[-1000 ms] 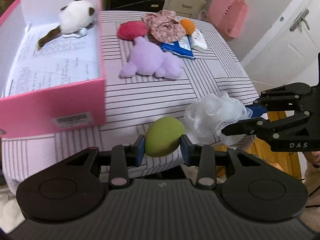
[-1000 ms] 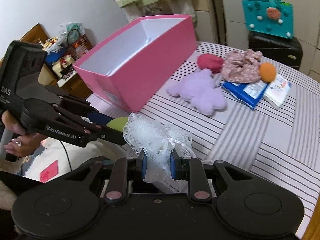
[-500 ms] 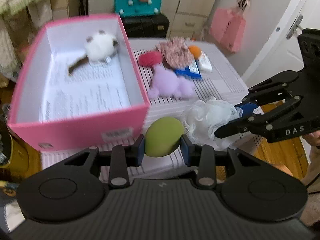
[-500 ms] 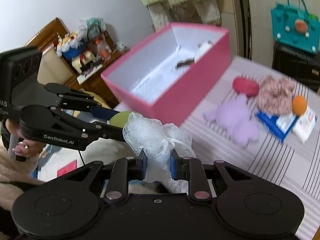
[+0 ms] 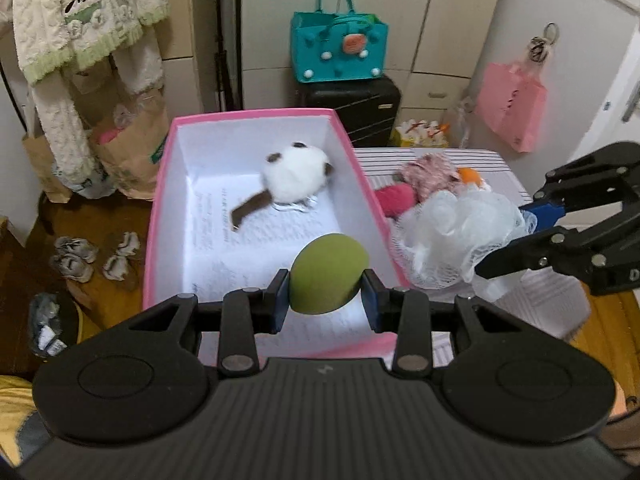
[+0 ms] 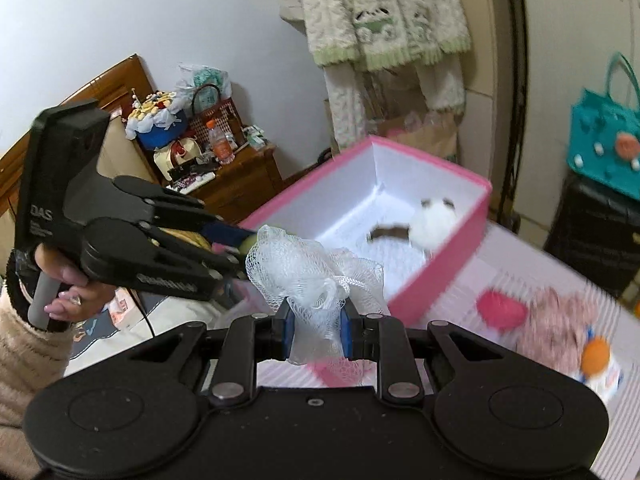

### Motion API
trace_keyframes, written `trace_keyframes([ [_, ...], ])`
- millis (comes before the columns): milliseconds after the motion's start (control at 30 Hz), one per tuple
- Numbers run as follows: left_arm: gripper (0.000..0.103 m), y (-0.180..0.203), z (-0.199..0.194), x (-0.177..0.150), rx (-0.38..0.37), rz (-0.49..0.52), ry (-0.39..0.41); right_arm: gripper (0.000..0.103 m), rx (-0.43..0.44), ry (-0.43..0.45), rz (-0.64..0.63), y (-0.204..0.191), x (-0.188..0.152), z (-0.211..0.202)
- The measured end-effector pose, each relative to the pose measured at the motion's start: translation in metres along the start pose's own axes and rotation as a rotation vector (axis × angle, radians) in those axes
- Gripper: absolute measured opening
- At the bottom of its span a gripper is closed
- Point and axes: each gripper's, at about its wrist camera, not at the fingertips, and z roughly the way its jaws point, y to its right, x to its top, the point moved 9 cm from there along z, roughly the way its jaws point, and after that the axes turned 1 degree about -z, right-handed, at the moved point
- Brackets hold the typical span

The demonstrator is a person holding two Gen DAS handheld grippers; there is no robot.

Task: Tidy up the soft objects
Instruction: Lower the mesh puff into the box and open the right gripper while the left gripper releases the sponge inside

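Sponge (image 5: 328, 274), green and egg-shaped, sits pinched between the two blue pads of the left tool (image 5: 326, 300), held in the air over the near end of the pink box (image 5: 362, 184). It looks light and springy; the pads grip it across its short width, near the fat middle, which seems the right place since the rounded ends would likely squirt out. Its long axis runs roughly level, side to side, with the narrower end toward the right pad.

Right tool (image 6: 318, 330) is pressed in on the pouf (image 6: 316, 272), a white mesh bundle gathered at the pinch and billowing out above it, off the box's right wall. Being nearly weightless and floppy, it has no real axis; it probably snags on the pads at release, so a wide spread may help.

One white plush (image 5: 296, 178) lies in the box, tail pointing to the near left. More soft things wait on the striped surface (image 5: 504, 168).
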Motion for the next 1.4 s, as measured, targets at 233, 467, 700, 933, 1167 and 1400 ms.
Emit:
trace_keyframes([
  [233,0.037,-0.035,0.024,0.024,0.075,-0.042,-0.031,0.027,0.072,-0.023,0.026,0.019,0.042,0.047],
  [467,0.037,-0.063,0.057,0.022,0.118,-0.089,-0.115,0.028,-0.010,-0.123,-0.022,0.048,0.050,0.111],
  [700,0.037,-0.074,0.065,0.033,0.132,-0.121,-0.149,0.028,0.056,-0.140,0.004,0.043,0.075,0.129],
  [933,0.037,-0.087,0.061,0.037,0.141,-0.166,-0.142,0.028,0.157,-0.176,0.073,0.047,0.068,0.140],
  [1167,0.037,-0.082,0.081,0.036,0.141,-0.164,-0.178,0.028,0.010,-0.295,0.003,0.064,0.049,0.164],
  [1400,0.036,-0.073,0.117,0.040,0.120,-0.167,-0.228,0.040,-0.191,-0.342,-0.152,0.077,0.039,0.165],
])
